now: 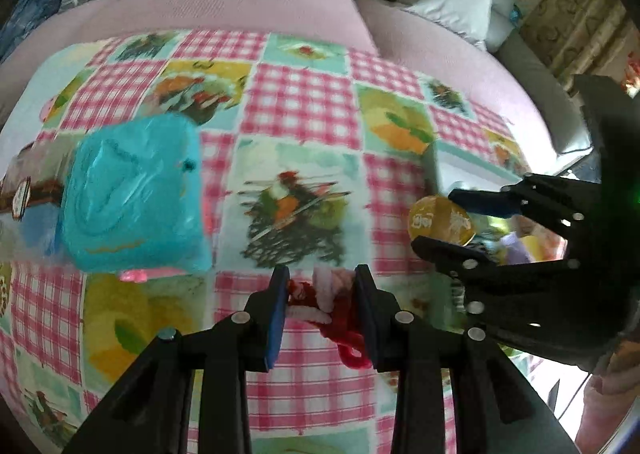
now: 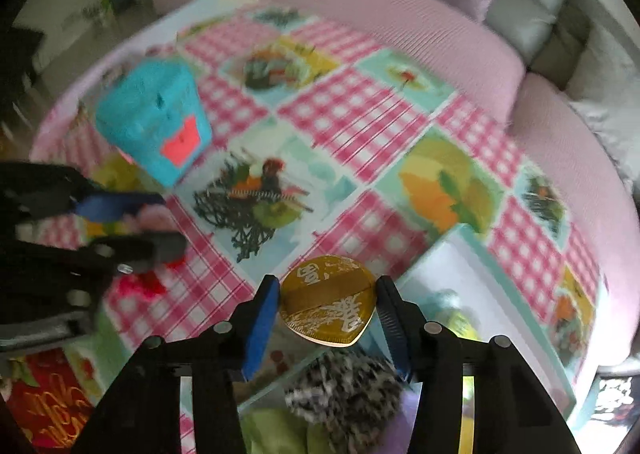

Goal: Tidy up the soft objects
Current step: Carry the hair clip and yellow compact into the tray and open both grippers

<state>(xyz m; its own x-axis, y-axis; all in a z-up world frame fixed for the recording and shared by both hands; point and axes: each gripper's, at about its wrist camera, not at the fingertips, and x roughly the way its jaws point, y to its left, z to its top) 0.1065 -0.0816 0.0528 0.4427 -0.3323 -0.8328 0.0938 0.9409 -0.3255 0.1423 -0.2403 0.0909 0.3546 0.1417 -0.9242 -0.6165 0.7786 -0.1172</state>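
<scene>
Patchwork cloth (image 1: 304, 102) with pink gingham squares covers the table, and over it the left gripper (image 1: 322, 310) is clenched on a red and pink knitted bundle (image 1: 332, 306), near the turquoise plush cube (image 1: 132, 198) that sits on the cloth. Over the cloth's edge, beside a white box (image 2: 492, 294), the right gripper (image 2: 328, 318) grasps a golden heart-shaped cushion (image 2: 328, 300) with white lettering, its pads against both sides. A speckled grey fluffy item (image 2: 344, 390) lies in the box below that cushion.
</scene>
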